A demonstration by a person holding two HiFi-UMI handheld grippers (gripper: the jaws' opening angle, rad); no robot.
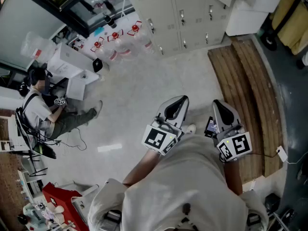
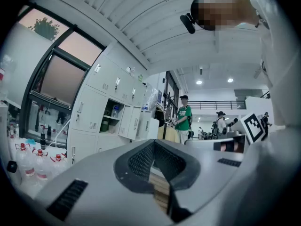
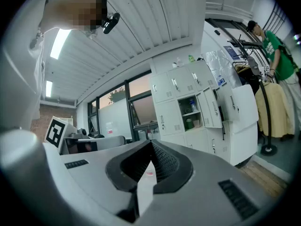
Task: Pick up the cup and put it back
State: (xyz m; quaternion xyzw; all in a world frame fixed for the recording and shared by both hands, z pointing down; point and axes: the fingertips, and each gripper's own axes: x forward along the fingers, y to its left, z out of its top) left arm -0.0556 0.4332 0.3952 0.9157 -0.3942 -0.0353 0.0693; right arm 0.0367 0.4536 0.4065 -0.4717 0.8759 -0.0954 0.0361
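Waiting pre-grasp: left tool (image 1: pixel 177 105) and right tool (image 1: pixel 222 109) held level at the waist, jaws together, both empty. Cup not in any view. Next: locate cup, open one tool, approach.

Pale grey left gripper (image 1: pixel 179 100) and right gripper (image 1: pixel 217 103), black-and-white patterned marker cubes (image 1: pixel 156 138); glossy off-white floor (image 1: pixel 134 95); brown striped wooden planking (image 1: pixel 240 76); white metal lockers (image 1: pixel 187 13); red-capped clear plastic bottles (image 1: pixel 115 44).

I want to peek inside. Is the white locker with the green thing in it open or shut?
Open. In the right gripper view the locker has its door swung aside, so its inside shows.
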